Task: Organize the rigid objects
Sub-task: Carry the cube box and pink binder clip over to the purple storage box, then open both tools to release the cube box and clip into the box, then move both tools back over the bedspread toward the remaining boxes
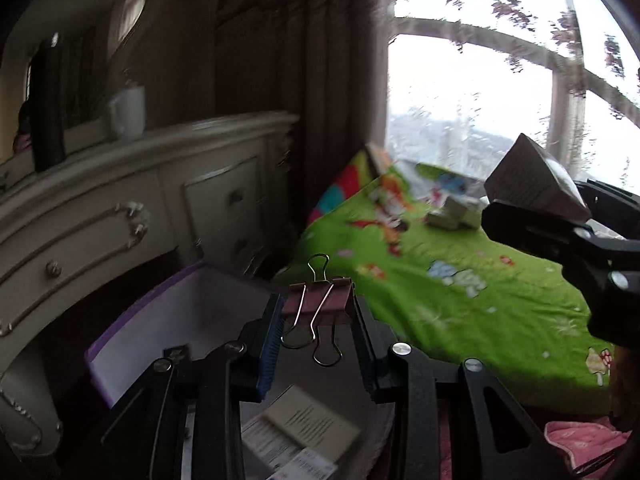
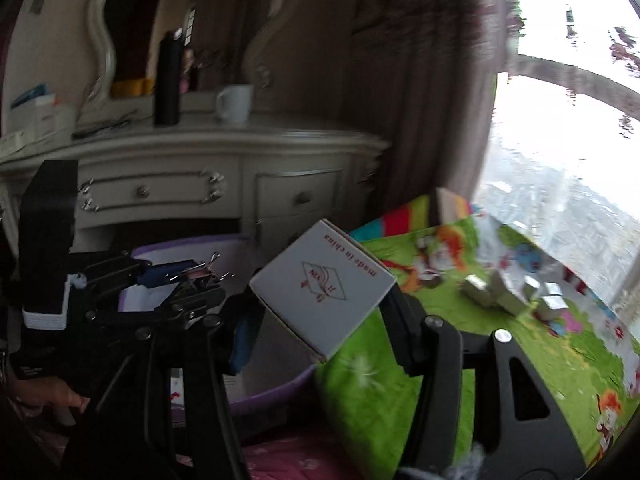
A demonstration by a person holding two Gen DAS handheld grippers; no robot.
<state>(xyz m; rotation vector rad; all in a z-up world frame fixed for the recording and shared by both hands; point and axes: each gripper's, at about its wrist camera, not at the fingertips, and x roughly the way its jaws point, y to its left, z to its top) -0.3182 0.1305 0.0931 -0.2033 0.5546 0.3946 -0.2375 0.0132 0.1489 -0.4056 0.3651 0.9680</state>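
My left gripper is shut on a pink binder clip with wire handles, held above a purple-rimmed bin. Small boxes and cards lie in the bin below it. In the right wrist view, my right gripper is shut on a white cardboard box printed in red, tilted over the bin's near rim. The left gripper with the clip shows to the left of that box. The right gripper and its box appear at the right of the left wrist view.
A green cartoon-print bed cover lies to the right with several small boxes on it. A cream dresser stands behind the bin, carrying a white mug and a dark bottle. A window and curtain are beyond.
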